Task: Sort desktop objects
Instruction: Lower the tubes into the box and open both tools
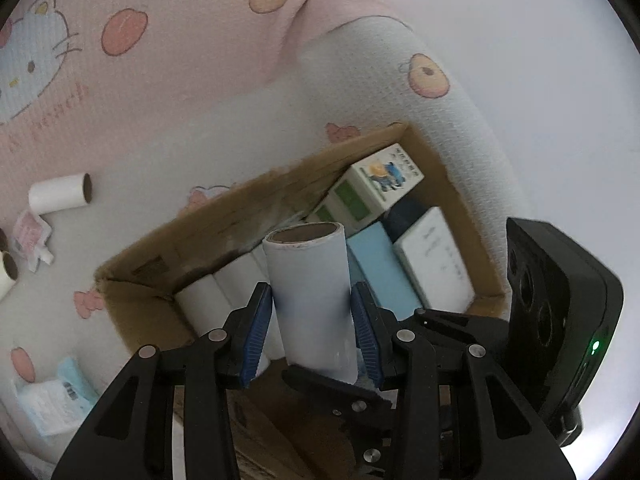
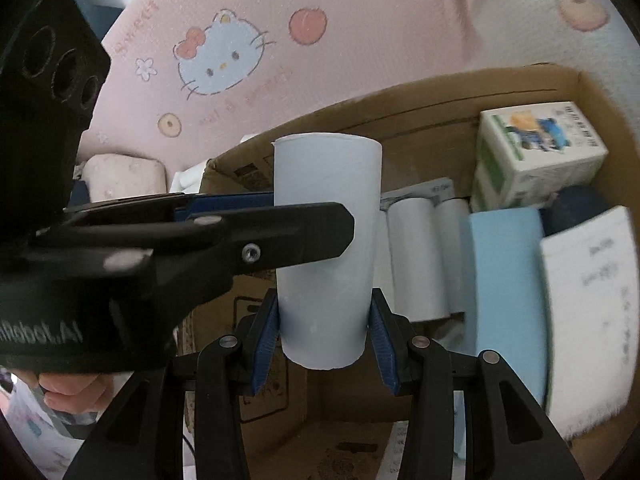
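Closest to the lens: left gripper (image 1: 311,292), blue pads clamped on the sides of a pale paper roll (image 1: 308,256) w/ a brown cardboard core showing at the top end. Right gripper (image 2: 325,300) is clamped on the bottom end of the same roll; in the right wrist view the left gripper comes in from the side and crosses the roll about mid-height, so both grippers hold one roll btwn them. The roll is in the air, roughly upright w/ a slight tilt, hanging over the near part of an open cardboard box (image 1: 224,216), not touching anything inside it. The box sits on a cat-print cloth (image 1: 160,80); can't tell if a desk is under it. Inside, along the left wall: a row of white rolls (image 2: 416,256) lying side by side. Right of them a light blue box (image 1: 380,268), then a white box (image 1: 436,260), a dark item btwn the boxes and the back corner (can't tell what), and a green-print carton (image 1: 372,188) at the back. Outside the box on the cloth: a loose roll (image 1: 60,194), a crumpled wrapper (image 1: 30,236) and a pale blue packet (image 1: 52,400), all well apart from the box. Step in hand, as I read it: carried roll is at the box, about to be put away w/ its like. Next move prob. needs the roll tipped flat and lowered beside the row of rolls, where bare box floor shows near the front, then both grippers let go w/o the fingers knocking the box wall or the stored rolls. The loose items on the cloth look like they're left for later.
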Demonstrator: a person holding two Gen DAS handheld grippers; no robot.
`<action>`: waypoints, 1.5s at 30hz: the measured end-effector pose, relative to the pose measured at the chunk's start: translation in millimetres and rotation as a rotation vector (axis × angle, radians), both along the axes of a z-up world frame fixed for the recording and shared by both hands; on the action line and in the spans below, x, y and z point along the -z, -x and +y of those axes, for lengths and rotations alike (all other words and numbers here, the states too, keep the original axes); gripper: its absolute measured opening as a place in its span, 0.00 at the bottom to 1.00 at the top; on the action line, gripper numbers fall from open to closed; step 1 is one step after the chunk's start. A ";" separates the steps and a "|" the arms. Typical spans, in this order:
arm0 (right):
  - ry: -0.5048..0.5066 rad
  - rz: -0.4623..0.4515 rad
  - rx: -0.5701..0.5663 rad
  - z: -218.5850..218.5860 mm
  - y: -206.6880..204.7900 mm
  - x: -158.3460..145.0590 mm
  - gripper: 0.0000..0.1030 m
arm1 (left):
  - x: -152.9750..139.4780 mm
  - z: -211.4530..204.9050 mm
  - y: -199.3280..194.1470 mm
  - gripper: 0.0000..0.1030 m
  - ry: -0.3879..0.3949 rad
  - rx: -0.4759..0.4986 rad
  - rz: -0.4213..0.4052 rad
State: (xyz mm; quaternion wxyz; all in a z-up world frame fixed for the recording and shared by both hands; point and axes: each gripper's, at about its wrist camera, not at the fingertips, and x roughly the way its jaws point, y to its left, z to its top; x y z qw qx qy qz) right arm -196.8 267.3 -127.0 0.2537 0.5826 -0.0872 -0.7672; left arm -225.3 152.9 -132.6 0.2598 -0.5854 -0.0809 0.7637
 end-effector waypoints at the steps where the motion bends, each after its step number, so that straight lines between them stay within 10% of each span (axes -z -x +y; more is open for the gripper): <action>1: 0.005 -0.007 -0.006 -0.6 2.5 1.8 0.40 | -0.1 0.2 0.6 0.44 0.016 0.002 0.009; 20: 0.022 -0.189 -0.131 -16.8 30.5 46.1 0.40 | 24.2 16.4 7.3 0.44 0.263 0.089 0.002; 24: -0.011 -0.212 -0.137 -20.3 31.0 53.0 0.39 | 24.6 14.4 8.0 0.39 0.430 0.073 0.067; 45: 0.011 -0.197 -0.039 17.9 32.3 30.0 0.44 | -2.9 10.3 7.1 0.31 0.236 0.137 0.098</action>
